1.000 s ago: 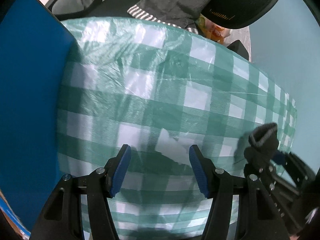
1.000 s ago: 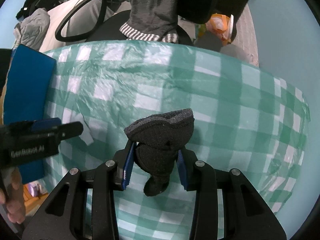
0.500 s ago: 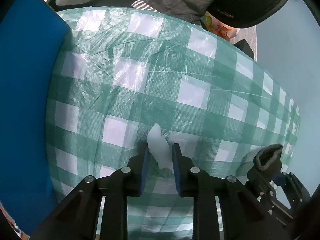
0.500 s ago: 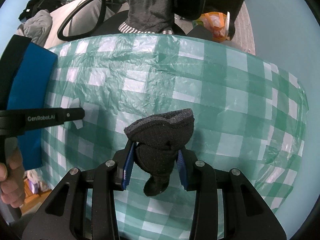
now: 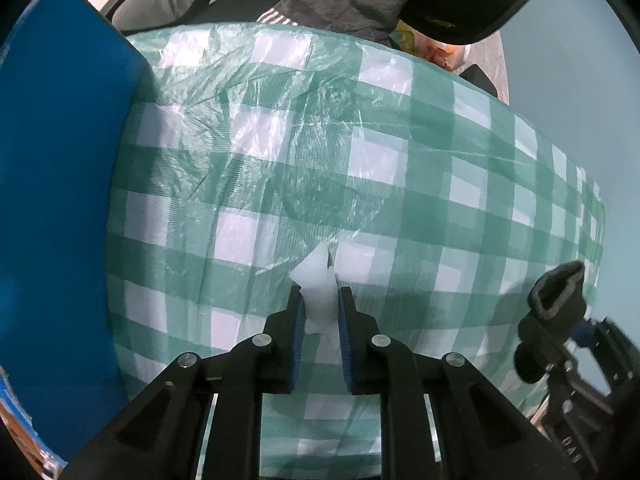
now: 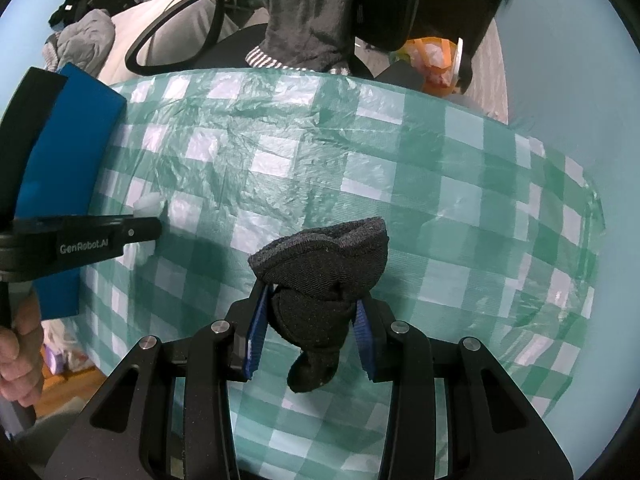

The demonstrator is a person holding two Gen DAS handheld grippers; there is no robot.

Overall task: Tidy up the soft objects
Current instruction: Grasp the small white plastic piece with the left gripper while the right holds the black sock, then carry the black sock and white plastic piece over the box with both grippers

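Note:
My left gripper (image 5: 319, 295) is shut on a small white soft piece (image 5: 317, 285) and holds it just above the green checked tablecloth (image 5: 360, 168). The piece also shows in the right wrist view (image 6: 147, 204), poking past the left gripper's finger (image 6: 120, 234). My right gripper (image 6: 310, 312) is shut on a rolled black sock (image 6: 320, 280), held above the cloth (image 6: 440, 208). The sock also shows at the right edge of the left wrist view (image 5: 554, 304).
A blue board (image 5: 60, 180) stands along the table's left side, also in the right wrist view (image 6: 68, 148). An office chair with a grey garment (image 6: 304, 12) stands behind the table's far edge. A light blue wall (image 5: 580, 80) is to the right.
My left gripper has closed from wide open onto the white piece and lifted it off the cloth. My right gripper has kept its hold on the sock.

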